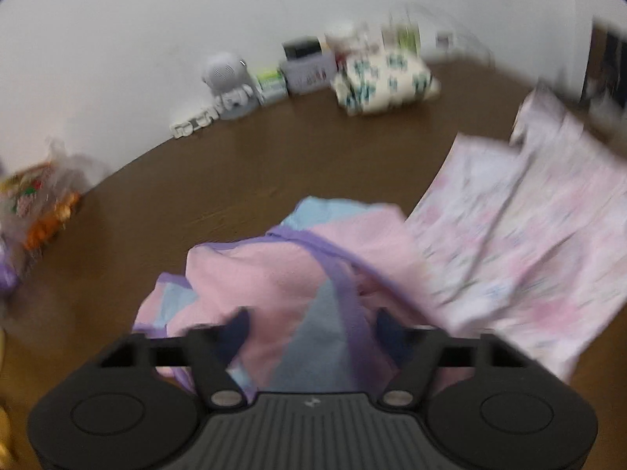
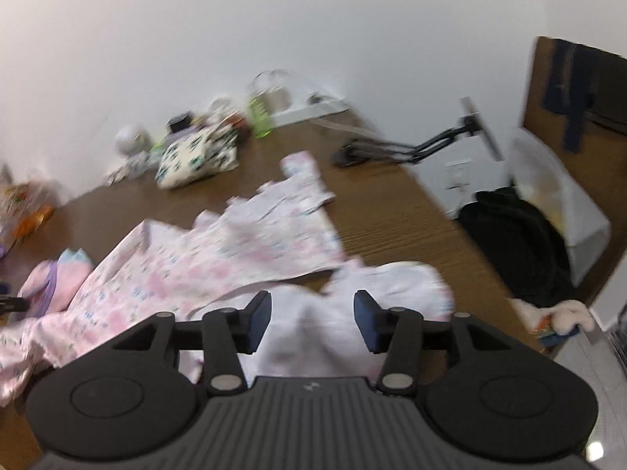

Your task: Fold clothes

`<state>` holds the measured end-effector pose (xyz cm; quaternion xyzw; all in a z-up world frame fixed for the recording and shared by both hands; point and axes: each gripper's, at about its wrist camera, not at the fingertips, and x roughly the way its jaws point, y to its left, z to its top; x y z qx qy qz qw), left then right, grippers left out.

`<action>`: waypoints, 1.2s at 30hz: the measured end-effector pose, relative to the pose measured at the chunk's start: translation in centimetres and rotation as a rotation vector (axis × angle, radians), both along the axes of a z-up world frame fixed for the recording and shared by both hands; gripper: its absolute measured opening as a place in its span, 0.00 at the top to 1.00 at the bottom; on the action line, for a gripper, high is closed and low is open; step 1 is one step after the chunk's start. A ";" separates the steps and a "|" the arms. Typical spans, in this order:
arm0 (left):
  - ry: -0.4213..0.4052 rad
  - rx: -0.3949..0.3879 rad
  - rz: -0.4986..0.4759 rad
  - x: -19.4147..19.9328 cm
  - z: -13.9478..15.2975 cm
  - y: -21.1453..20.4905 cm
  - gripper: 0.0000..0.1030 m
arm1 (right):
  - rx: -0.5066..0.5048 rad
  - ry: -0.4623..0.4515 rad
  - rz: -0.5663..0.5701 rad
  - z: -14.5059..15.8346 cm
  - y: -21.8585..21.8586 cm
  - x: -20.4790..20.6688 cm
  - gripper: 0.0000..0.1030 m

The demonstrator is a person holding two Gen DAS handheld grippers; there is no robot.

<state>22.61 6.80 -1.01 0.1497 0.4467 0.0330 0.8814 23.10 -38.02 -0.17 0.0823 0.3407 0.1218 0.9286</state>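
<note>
Folding had barely begun on the brown bench (image 2: pixel 392 211). The left hand-held gripper (image 1: pixel 313 327) stood with jaws apart over a crumpled pink, blue and purple garment (image 1: pixel 282 270) at 6 o'clock in its view; blur hid whether the pads pressed the cloth. The right hand-held gripper (image 2: pixel 311 319) stood half open over a rumpled white garment (image 2: pixel 376 290), gripping nothing. A pink floral garment (image 2: pixel 219 258) sprawled unfolded between them. One patterned folded bundle (image 2: pixel 196 156) lay at 11 o'clock, near the wall.
</note>
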 end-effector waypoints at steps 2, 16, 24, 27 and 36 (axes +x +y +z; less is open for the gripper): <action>0.031 -0.015 0.012 1.1 -0.9 1.7 0.95 | 0.016 0.017 0.031 -0.6 1.2 0.6 0.58; -0.104 0.158 0.357 8.9 -3.4 15.2 0.93 | 0.018 0.105 0.048 -3.4 3.6 2.3 0.72; -0.231 0.101 0.208 4.2 1.1 11.7 0.28 | 0.051 0.099 0.082 -2.1 4.0 1.8 0.70; -0.166 0.021 0.019 2.3 1.8 7.9 0.28 | 0.053 0.070 0.194 -1.2 6.1 1.5 0.70; 0.072 -0.042 -0.295 1.6 -1.1 -2.6 0.36 | -0.080 0.054 0.527 -0.1 17.7 4.6 0.70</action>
